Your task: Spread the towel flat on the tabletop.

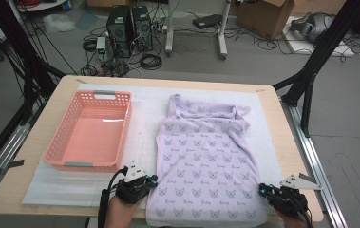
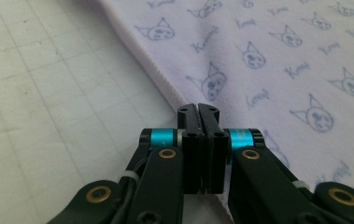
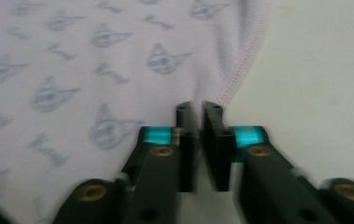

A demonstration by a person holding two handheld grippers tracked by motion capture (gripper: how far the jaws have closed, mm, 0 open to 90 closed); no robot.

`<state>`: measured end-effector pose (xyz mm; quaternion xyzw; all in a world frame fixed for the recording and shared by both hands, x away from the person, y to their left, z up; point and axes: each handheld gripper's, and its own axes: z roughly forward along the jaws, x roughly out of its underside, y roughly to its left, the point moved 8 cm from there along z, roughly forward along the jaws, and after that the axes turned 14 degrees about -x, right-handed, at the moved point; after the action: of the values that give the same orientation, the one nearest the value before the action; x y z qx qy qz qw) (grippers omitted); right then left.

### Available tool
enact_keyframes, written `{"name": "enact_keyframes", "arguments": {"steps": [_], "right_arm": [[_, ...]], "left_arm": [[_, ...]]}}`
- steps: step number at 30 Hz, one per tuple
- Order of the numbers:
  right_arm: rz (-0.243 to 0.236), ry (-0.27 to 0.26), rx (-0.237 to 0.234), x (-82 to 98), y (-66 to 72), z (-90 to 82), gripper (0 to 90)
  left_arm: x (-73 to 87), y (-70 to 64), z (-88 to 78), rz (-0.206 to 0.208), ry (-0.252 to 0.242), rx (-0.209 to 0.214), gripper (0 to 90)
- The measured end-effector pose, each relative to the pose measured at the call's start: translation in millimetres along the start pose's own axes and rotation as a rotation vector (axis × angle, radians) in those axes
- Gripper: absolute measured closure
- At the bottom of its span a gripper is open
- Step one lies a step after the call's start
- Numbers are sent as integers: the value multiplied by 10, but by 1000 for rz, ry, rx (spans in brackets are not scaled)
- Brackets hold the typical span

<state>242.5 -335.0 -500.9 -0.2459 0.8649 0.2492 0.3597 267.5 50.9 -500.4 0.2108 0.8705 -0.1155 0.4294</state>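
Lilac shirt (image 1: 206, 156) with cat print — spread flat on the white mat (image 1: 63, 190), its hem nearest the person. Left gripper (image 2: 198, 108): jaws together, tips at the shirt's left edge, with no cloth visibly between them. Right gripper (image 3: 199, 108): jaws almost together, at the right edge seam. Pink basket (image 1: 68, 135) — well left of both.

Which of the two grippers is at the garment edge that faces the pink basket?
The left gripper. It sits at the garment edge nearest the basket; the right gripper is at the opposite edge, by the table's far side from the basket.
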Motion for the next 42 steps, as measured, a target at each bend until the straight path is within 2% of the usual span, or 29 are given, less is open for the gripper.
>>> {"name": "enact_keyframes", "arguments": {"steps": [5, 7, 11, 13, 14, 16, 17, 18, 19, 21, 23, 27, 29, 31, 32, 33, 34, 35, 37, 42], "right_arm": [[-19, 13, -37, 75, 118, -71, 877], [-27, -4, -55, 111, 175, -124, 877], [-30, -3, -86, 182, 300, -260, 877], [-32, 10, -98, 251, 356, -335, 878], [-32, 28, -109, 313, 394, -368, 878], [-43, 42, -128, 416, 456, -398, 872], [-48, 44, -132, 428, 471, -387, 849], [-51, 44, -128, 413, 461, -372, 791], [-45, 26, -118, 368, 439, -353, 721], [-34, -8, -106, 265, 394, -319, 698], [-44, -15, -52, 135, 307, -250, 685], [-16, -29, 11, -36, 128, -85, 639], [0, -30, 14, -90, 62, 12, 608], [-3, 3, 20, -97, 27, 105, 627], [-17, 8, 35, -99, 21, 128, 674], [-21, 9, 24, -101, 31, 130, 776], [-16, 10, -5, -98, 49, 132, 874], [-17, 12, -25, -93, 72, 136, 876], [-25, 19, -28, -82, 109, 124, 883], [-29, 10, -66, 39, 195, -21, 885]], "left_arm": [[111, 111, -165, -48, 5, 12, 884], [160, 133, -254, -58, 1, 27, 884], [263, 98, -472, -35, 2, 59, 884], [355, 44, -575, -1, 13, 73, 884], [394, 29, -614, 2, 15, 82, 883], [387, 28, -650, 1, -12, 87, 867], [349, 38, -634, -1, -30, 84, 793], [313, 48, -599, -15, -33, 82, 646], [289, 51, -573, -24, -34, 85, 598], [212, 62, -488, -46, -41, 94, 535], [127, 119, -392, -53, -50, 77, 536], [-29, 198, -148, -77, -40, 50, 537], [-72, 205, -1, -83, -14, 45, 536], [-75, 184, 75, -68, 4, 49, 535], [-80, 185, 82, -49, 7, 36, 555], [-75, 188, 81, -33, 6, 20, 599], [-59, 193, 71, -10, 10, 2, 734], [-51, 183, 58, -10, 14, 13, 856], [-28, 161, 12, -3, 18, 10, 871], [103, 156, -209, -18, 21, 46, 873]]}}
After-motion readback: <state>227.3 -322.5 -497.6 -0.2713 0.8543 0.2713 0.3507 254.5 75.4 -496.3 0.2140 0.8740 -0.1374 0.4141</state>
